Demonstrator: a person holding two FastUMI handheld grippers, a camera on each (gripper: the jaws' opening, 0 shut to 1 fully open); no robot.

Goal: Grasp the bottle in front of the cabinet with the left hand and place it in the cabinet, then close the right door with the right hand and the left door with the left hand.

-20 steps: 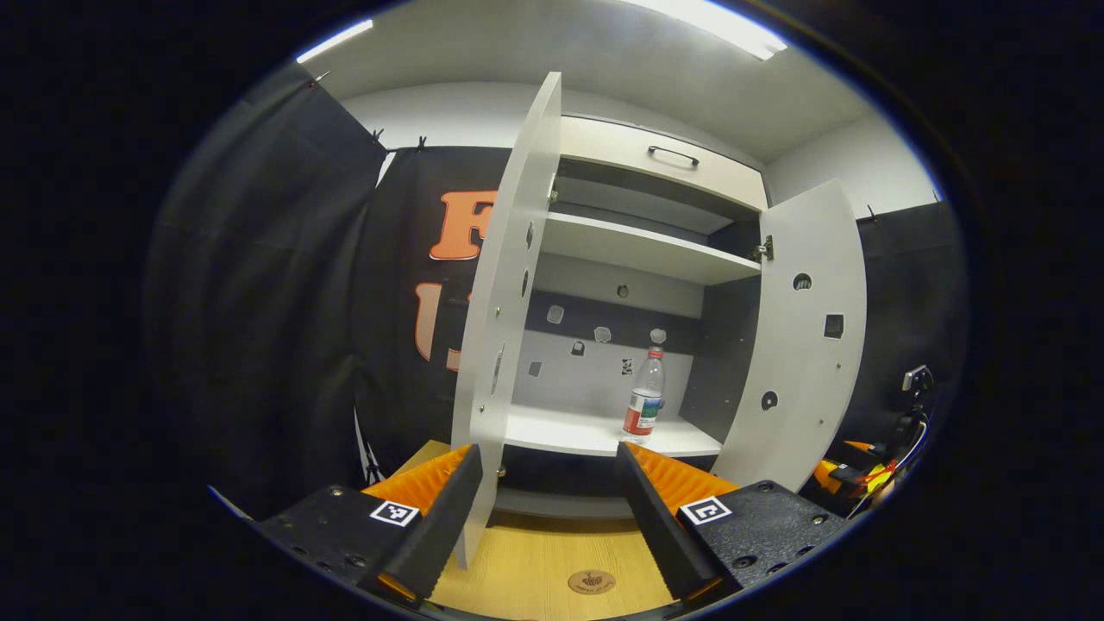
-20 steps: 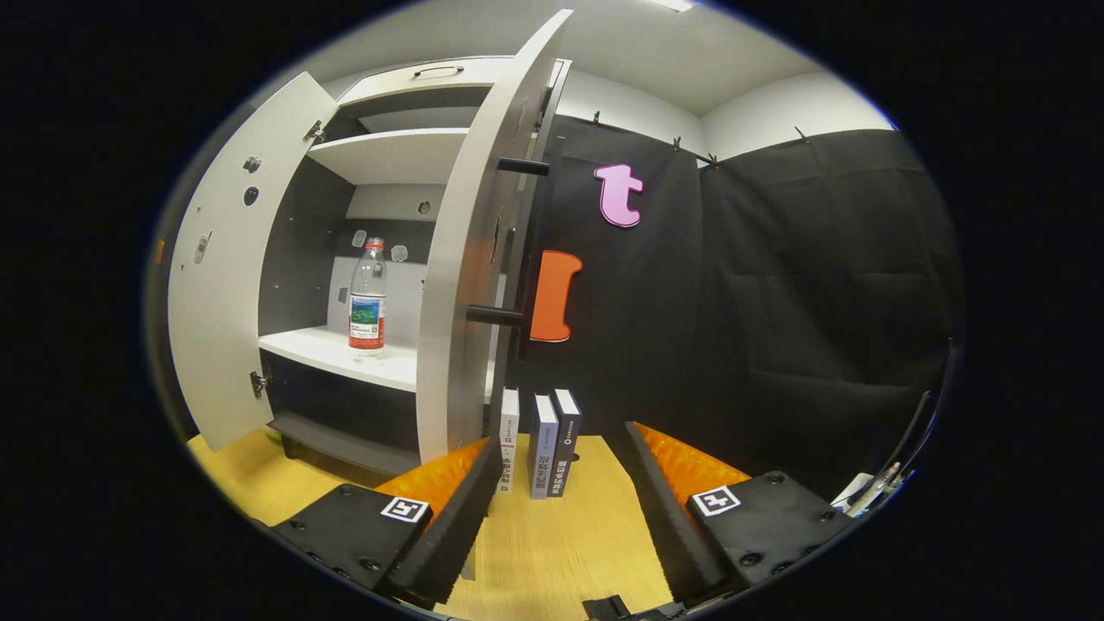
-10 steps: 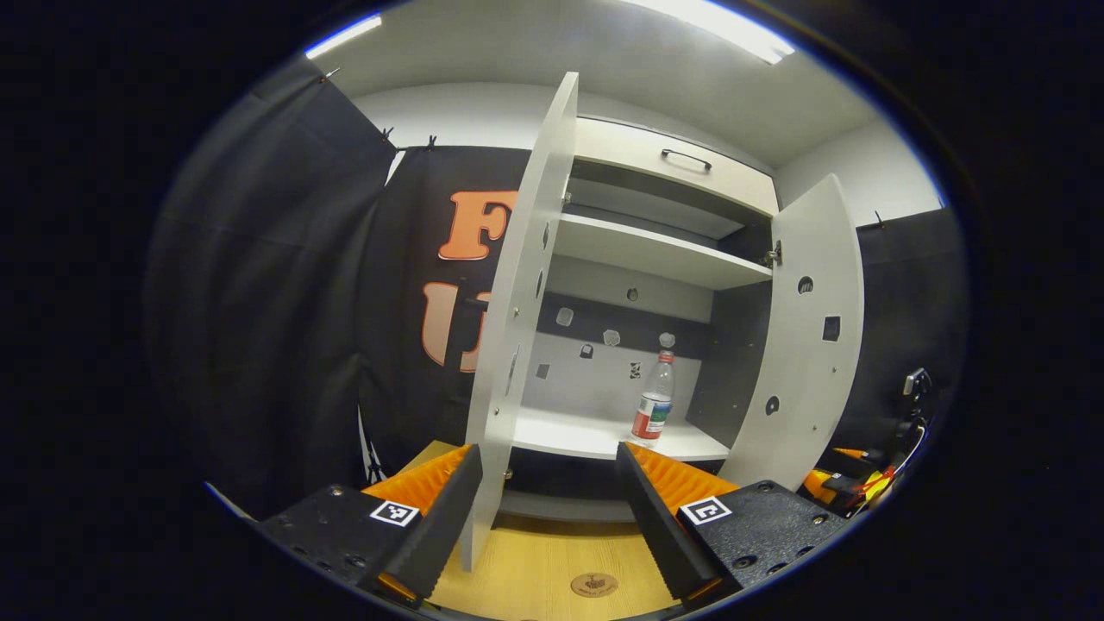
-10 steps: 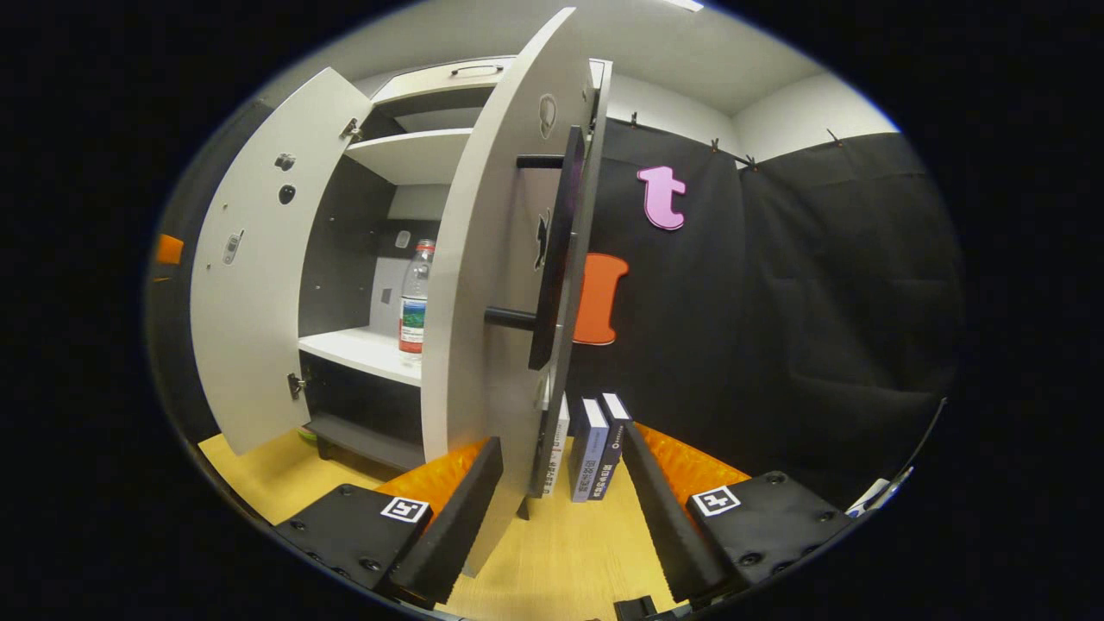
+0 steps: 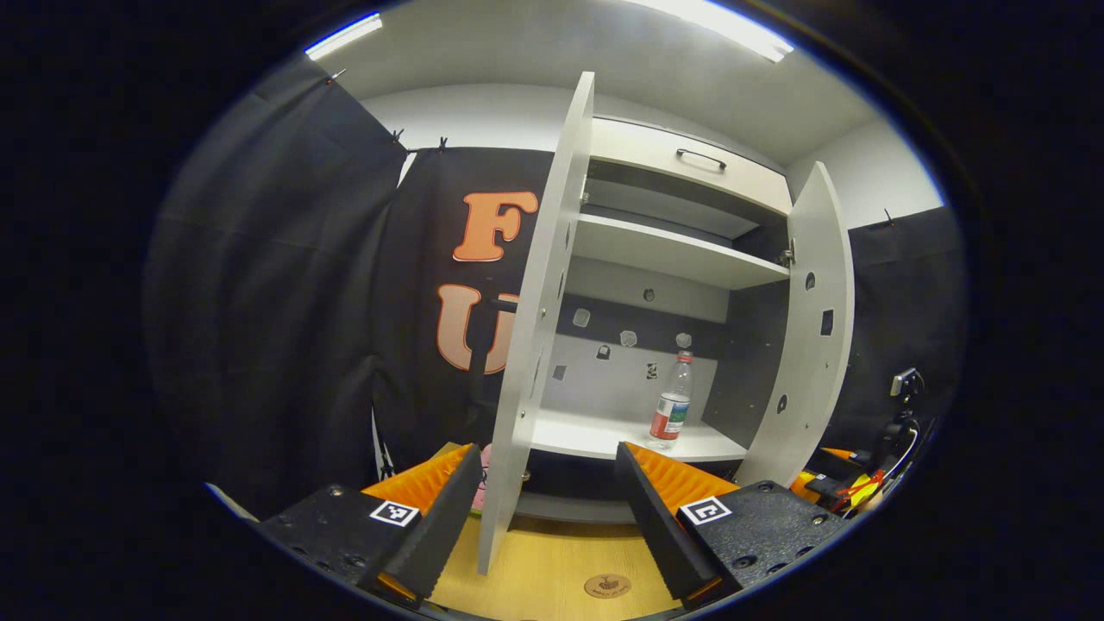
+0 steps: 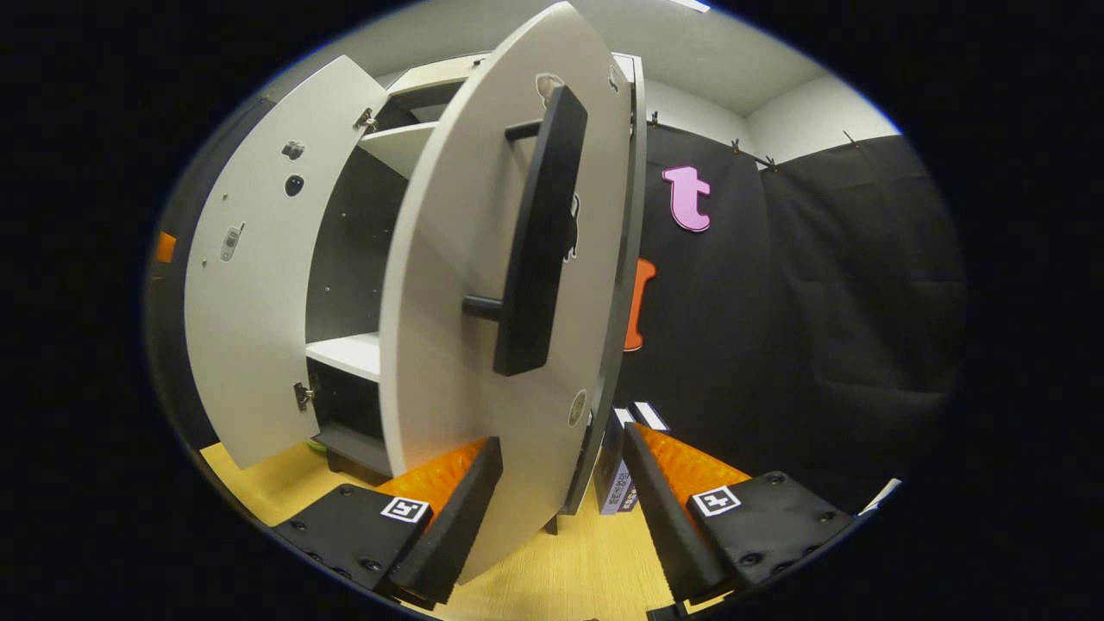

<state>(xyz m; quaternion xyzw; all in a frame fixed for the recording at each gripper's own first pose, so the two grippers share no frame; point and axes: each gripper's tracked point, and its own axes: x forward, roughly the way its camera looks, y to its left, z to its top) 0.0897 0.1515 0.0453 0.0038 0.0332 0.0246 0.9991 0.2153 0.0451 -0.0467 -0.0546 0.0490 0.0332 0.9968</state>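
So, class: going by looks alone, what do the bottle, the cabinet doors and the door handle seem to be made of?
Bottle: probably clear plastic, see-through body, printed wrap label.
Cabinet doors: likely laminated board, flat matt pale grey faces with drilled holes.
Door handle: matt black bar; metal or plastic, hard to tell.

Left claw: two black textured bodies studded with small screws, each carrying a white square tag with a black marker. Fingers faced in dark serrated foam, backed by ribbed orange. Right claw: same black, orange and tagged build.
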